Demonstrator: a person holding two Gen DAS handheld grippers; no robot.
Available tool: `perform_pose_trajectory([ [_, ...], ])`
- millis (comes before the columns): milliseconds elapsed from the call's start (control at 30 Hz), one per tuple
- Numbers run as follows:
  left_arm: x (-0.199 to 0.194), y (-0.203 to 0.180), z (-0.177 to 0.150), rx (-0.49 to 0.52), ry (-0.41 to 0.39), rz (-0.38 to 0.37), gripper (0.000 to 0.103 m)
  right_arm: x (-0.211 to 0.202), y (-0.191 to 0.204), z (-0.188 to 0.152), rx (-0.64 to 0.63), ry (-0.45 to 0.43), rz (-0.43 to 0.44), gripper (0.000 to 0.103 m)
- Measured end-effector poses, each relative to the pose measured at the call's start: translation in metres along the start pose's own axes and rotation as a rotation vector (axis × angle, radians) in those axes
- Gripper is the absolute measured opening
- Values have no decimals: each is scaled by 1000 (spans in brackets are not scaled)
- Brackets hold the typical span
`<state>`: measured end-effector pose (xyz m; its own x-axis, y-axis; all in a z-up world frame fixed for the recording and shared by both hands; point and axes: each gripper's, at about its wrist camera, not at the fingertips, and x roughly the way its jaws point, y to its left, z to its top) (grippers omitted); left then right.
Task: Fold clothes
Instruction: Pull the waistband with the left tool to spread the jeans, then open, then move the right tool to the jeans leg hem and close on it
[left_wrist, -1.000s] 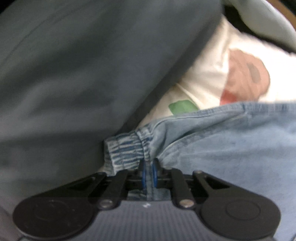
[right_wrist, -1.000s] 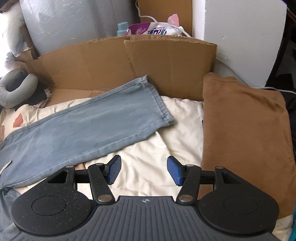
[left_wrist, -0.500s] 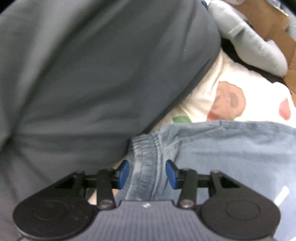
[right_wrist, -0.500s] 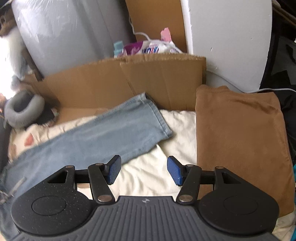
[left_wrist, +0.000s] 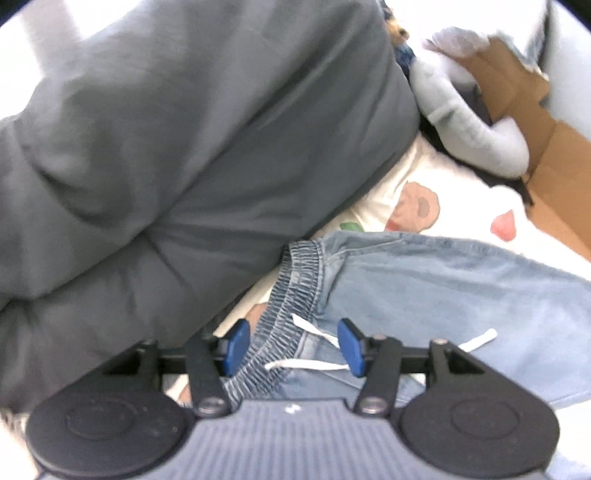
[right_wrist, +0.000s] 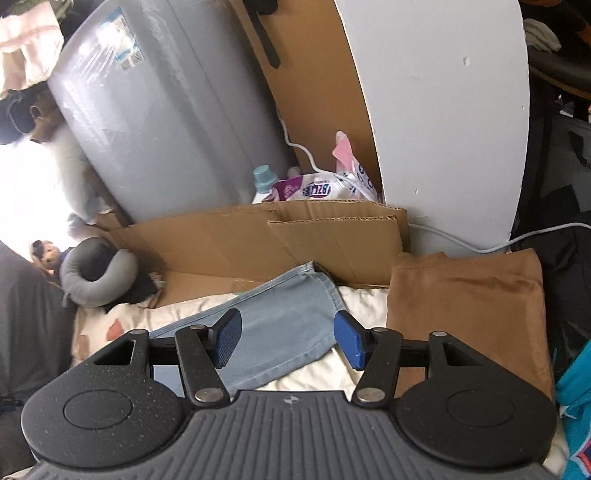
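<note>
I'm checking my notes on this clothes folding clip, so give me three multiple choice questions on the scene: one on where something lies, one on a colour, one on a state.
1. What lies just right of the jeans' leg end in the right wrist view?
A. a folded brown garment
B. a green towel
C. a red pillow

2. What colour is the drawstring at the jeans' waistband?
A. black
B. white
C. orange

3. How does the left gripper stand?
A. shut on the waistband
B. out of view
C. open, pads clear of the cloth

Answers:
1. A: the folded brown garment lies beside the jeans on the cream sheet.
2. B: the drawstring is white against the waistband.
3. C: the left gripper has just been opening; its jaws stand apart over the waistband.
</note>
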<state>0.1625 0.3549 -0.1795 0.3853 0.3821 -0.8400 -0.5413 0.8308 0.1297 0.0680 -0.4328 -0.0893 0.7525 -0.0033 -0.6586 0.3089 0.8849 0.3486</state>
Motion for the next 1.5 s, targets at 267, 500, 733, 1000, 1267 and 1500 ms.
perform_pose_trajectory([
  [267, -60, -10, -18, -21, 8, -73, 68, -59, -10, 2, -3, -14, 29, 63],
  [500, -107, -2, -42, 33, -12, -68, 72, -96, -25, -16, -35, 15, 51, 63],
  [733, -143, 14, -65, 5, -4, -37, 73, -124, -47, -30, -76, 32, 72, 63],
  [1000, -159, 12, -79, 45, 19, -32, 80, -148, -59, -19, -147, 41, 120, 64],
  [1267, -143, 0, -100, 54, 22, -76, 80, -152, -62, -50, -99, 33, 101, 68],
  [1500, -127, -8, -119, 68, 27, -132, 80, -137, -56, -93, -107, 48, 104, 68],
])
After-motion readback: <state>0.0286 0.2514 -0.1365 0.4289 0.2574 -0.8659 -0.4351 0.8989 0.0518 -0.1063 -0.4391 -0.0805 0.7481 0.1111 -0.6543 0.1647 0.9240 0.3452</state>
